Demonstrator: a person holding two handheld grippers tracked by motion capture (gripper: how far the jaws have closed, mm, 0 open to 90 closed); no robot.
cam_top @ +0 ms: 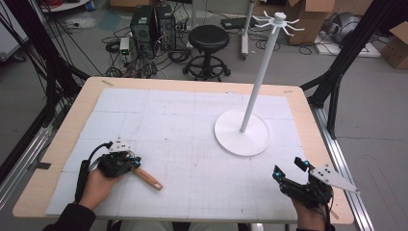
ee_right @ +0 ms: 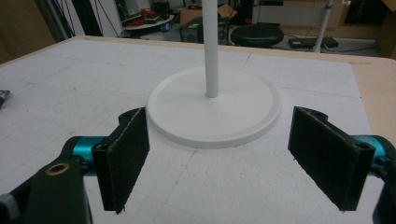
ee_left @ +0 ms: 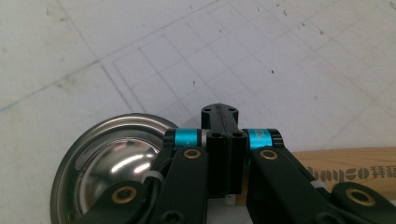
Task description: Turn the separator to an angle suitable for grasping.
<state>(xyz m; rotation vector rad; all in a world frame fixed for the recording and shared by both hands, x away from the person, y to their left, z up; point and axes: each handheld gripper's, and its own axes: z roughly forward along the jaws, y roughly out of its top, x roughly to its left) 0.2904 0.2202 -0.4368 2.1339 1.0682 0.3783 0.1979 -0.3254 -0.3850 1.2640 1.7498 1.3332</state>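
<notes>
A ladle lies on the white gridded mat at the front left, its wooden handle (cam_top: 149, 179) pointing toward the front right. My left gripper (cam_top: 131, 162) is over the spot where the handle (ee_left: 345, 170) meets the steel bowl (ee_left: 109, 163). Its jaws are shut, pad against pad, and nothing shows between them. At the front right, my right gripper (cam_top: 288, 167) is open with its pads (ee_right: 123, 156) wide apart. It faces the white hook stand (ee_right: 212, 46), and the space between its jaws is empty.
The stand's round base (cam_top: 242, 132) sits right of the table's centre, and its pole rises to a ring of hooks (cam_top: 278, 20). Wooden table edges (cam_top: 72, 115) frame the mat. A black stool (cam_top: 208, 38) and computer boxes stand on the floor beyond.
</notes>
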